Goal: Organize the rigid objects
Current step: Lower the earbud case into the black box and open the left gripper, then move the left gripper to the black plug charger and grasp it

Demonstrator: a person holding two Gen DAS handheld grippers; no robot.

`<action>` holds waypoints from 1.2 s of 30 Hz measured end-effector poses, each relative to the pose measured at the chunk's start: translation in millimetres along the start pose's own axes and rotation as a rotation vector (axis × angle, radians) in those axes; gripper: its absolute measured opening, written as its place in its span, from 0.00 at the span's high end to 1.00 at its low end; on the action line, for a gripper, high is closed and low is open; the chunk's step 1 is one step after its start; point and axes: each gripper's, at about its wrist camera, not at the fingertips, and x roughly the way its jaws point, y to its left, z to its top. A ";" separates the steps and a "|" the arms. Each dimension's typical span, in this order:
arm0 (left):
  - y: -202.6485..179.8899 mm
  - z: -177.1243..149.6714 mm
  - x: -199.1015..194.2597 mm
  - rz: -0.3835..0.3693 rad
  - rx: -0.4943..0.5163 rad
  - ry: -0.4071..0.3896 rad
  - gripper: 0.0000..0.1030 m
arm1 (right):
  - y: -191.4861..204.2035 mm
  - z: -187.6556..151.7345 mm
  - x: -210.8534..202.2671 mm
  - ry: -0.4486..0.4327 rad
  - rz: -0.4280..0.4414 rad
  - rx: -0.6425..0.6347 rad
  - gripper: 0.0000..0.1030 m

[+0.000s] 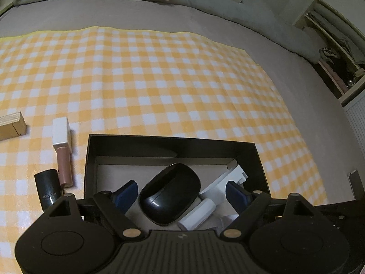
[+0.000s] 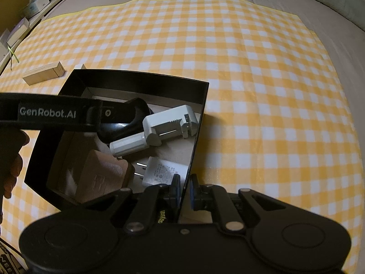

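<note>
1. I am holding my left gripper (image 1: pixel 180 193) over the black box (image 1: pixel 91 159), jaws spread wide around the black mouse (image 1: pixel 170 197), pads clear of it on both sides, gripping nothing.
2. I am pinching the box's right wall with my right gripper (image 2: pixel 184 190), jaws nearly closed on the thin panel, steadying the box.
3. Already lying inside the box: the mouse, a white charger cradle (image 2: pixel 173 123), a white cylinder (image 2: pixel 129 145), a white plug adapter (image 2: pixel 163 170) and a tan block-like item (image 2: pixel 102 178).
4. Lying outside on the checked cloth (image 1: pixel 159 80), left of the box: a lip gloss tube (image 1: pixel 62 150), a black cylinder (image 1: pixel 48 188) just beside it, and a wooden block (image 1: pixel 11 125) farther off.
5. I am judging the job past halfway: three pieces left to box.
</note>
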 end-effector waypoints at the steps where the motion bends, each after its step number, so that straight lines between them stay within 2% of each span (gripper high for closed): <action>1: 1.7 -0.2 -1.3 0.000 -0.002 0.002 0.18 | -0.1 0.0 -0.4 0.000 -0.001 -0.001 0.91; 12: 8.6 -1.1 -25.4 -0.008 0.012 -0.017 0.17 | 0.6 0.3 0.9 0.000 0.000 0.001 0.91; 22: 9.9 -1.8 -62.2 -0.014 0.059 -0.068 0.03 | 2.2 -1.7 0.5 0.000 -0.007 -0.002 0.91; 30: 20.8 -2.1 -87.2 0.030 0.110 -0.130 0.00 | 2.4 -2.1 0.0 -0.018 -0.013 0.016 0.93; 36: 46.3 0.3 -95.9 0.070 0.104 -0.153 0.00 | 0.2 7.8 -2.0 -0.021 -0.035 0.003 0.92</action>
